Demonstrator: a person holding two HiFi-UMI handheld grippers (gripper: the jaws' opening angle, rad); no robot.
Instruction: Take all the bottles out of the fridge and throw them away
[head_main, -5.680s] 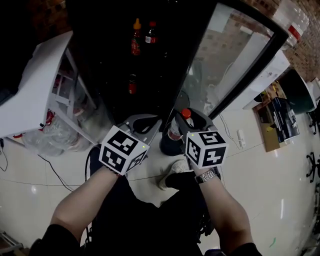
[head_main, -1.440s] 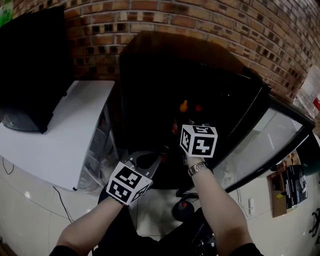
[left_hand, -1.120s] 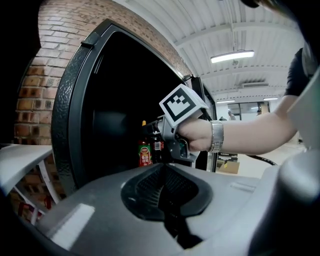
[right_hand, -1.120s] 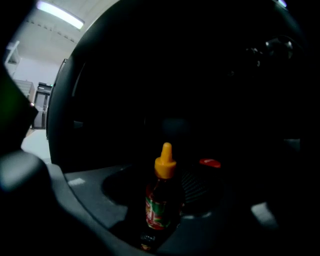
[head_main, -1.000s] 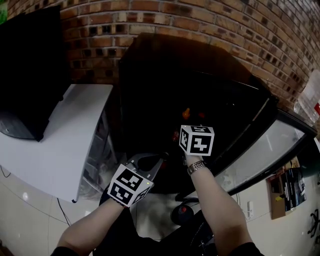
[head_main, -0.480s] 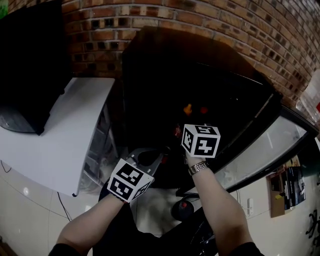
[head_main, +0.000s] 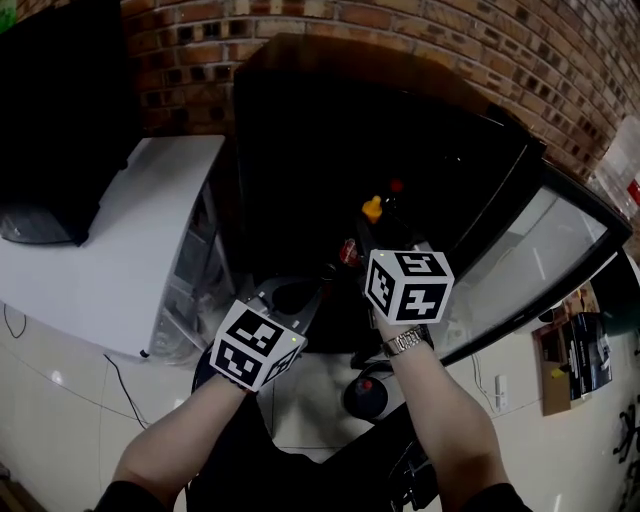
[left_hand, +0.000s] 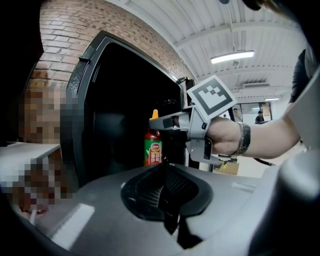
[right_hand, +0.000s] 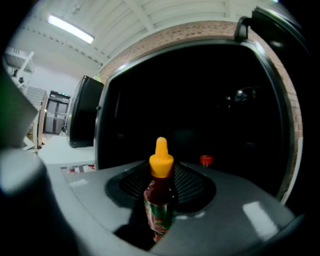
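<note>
Standing upright, yellow cap (right_hand: 161, 160) uppermost, the sauce bottle (right_hand: 160, 197) is clamped in the right gripper (right_hand: 161, 215) jaws, which have just been closing, before the open fridge (right_hand: 210, 90). Left gripper (left_hand: 167, 200) jaws together, empty.

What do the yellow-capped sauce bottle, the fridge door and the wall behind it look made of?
Sauce bottle: likely clear plastic or glass, dark red contents showing through, glossy label; yellow cap looks smooth plastic.
Fridge door: reflective glass pane in a black frame.
Wall: matte red-brown brick, mortar lines visible.
</note>
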